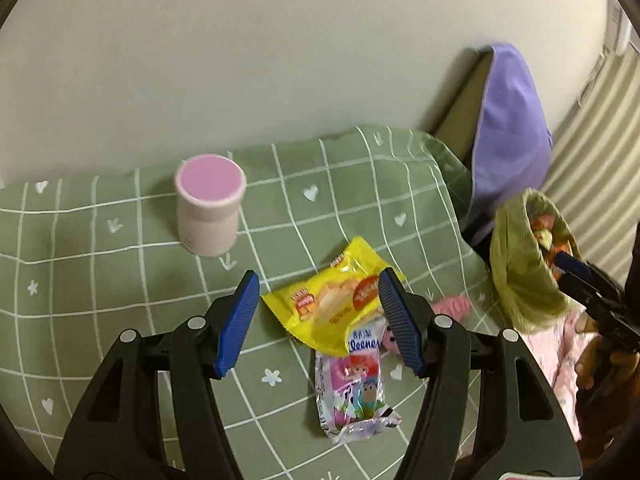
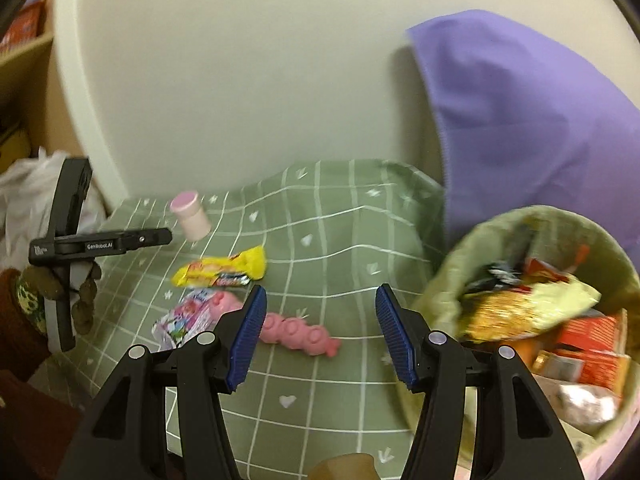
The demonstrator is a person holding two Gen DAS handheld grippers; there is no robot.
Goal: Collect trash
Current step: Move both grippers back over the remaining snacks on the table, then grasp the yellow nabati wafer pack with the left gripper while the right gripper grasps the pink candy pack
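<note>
Beside the trash bin point(image 2: 500, 248), its contents blur into unreadable wrappers. Both claws stand spread wide and hold nothing: left gripper point(image 1: 318, 312) hovers over the yellow wrapper point(image 1: 332, 300), whose long axis slants toward the bin; right gripper point(image 2: 320, 330) hangs left of the bin.

— What sort of place is this?

— A home, most likely a bedroom. A green checked bedsheet point(image 1: 120, 280) printed with small hearts and stars lies against a plain pale wall point(image 1: 240, 60).

— Anything else?

— A purple pillow point(image 2: 520, 128) leans on that wall, and striped curtains point(image 1: 592, 120) hang at the far right. A lined bin point(image 2: 448, 280) full of snack wrappers stands beside the bed, and a wooden shelf point(image 2: 24, 56) holds boxes on the left.
</note>
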